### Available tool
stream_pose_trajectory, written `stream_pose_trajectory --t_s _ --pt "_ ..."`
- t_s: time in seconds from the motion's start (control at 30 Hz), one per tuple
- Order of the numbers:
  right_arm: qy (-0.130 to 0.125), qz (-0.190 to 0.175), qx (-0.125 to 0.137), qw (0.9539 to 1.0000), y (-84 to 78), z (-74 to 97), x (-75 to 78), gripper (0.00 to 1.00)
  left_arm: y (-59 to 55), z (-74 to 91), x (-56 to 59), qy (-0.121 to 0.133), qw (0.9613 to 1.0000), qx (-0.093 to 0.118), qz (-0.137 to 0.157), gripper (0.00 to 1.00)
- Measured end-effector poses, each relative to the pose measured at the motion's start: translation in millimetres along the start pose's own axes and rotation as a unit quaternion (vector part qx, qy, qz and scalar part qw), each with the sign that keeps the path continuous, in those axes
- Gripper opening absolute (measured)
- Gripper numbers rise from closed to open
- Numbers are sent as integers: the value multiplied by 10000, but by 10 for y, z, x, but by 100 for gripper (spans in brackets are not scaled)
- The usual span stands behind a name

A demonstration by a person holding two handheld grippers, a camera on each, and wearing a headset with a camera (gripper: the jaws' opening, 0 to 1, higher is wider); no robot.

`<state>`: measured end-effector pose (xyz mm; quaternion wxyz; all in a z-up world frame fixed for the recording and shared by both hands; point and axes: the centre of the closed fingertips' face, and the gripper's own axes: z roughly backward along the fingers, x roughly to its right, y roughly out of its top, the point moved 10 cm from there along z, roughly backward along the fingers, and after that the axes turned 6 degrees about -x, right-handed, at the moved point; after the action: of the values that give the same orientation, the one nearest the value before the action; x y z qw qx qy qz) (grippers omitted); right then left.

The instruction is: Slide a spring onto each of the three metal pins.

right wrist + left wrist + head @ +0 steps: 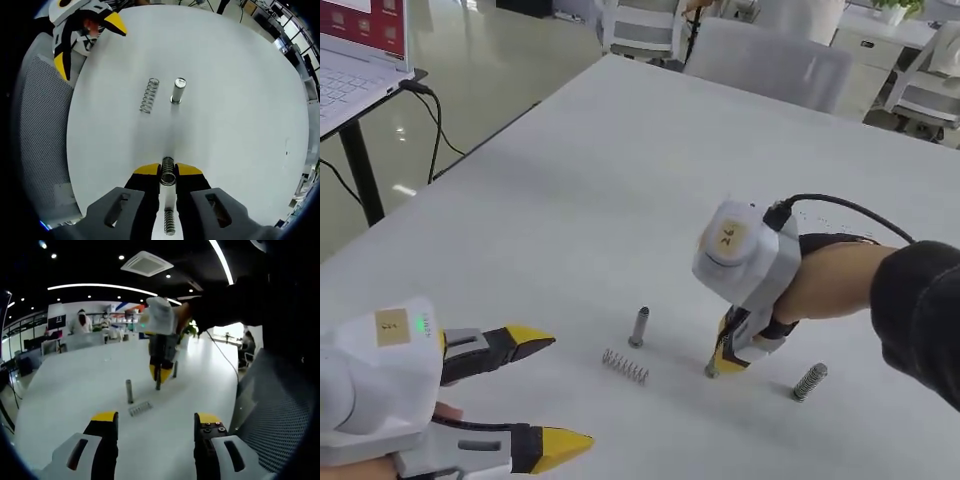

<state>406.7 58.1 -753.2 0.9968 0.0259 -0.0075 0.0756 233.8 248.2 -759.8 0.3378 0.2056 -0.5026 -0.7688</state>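
Roughly one down, I guess. The right gripper fingers pinch a spring on the table. A bare pin stands at 9 o'clock of it, with a loose spring beside. The third spring at 3 o'clock looks pinned already. The left gripper fingers are wide and empty.

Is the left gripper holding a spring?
No, the left gripper stands open with nothing between its jaws, and a loose spring lies on the table ahead of it.
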Motion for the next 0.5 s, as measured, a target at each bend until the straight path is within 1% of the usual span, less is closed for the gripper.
stream_pose_trajectory --t_s 0.2,0.5 --pt "38 -12 -35 10000 2 -57 -18 9 3 1 5 8 10000 -8 -5 56" --pt "45 -49 -5 10000 10 -51 -29 9 4 5 10 16 10000 0 -10 56"
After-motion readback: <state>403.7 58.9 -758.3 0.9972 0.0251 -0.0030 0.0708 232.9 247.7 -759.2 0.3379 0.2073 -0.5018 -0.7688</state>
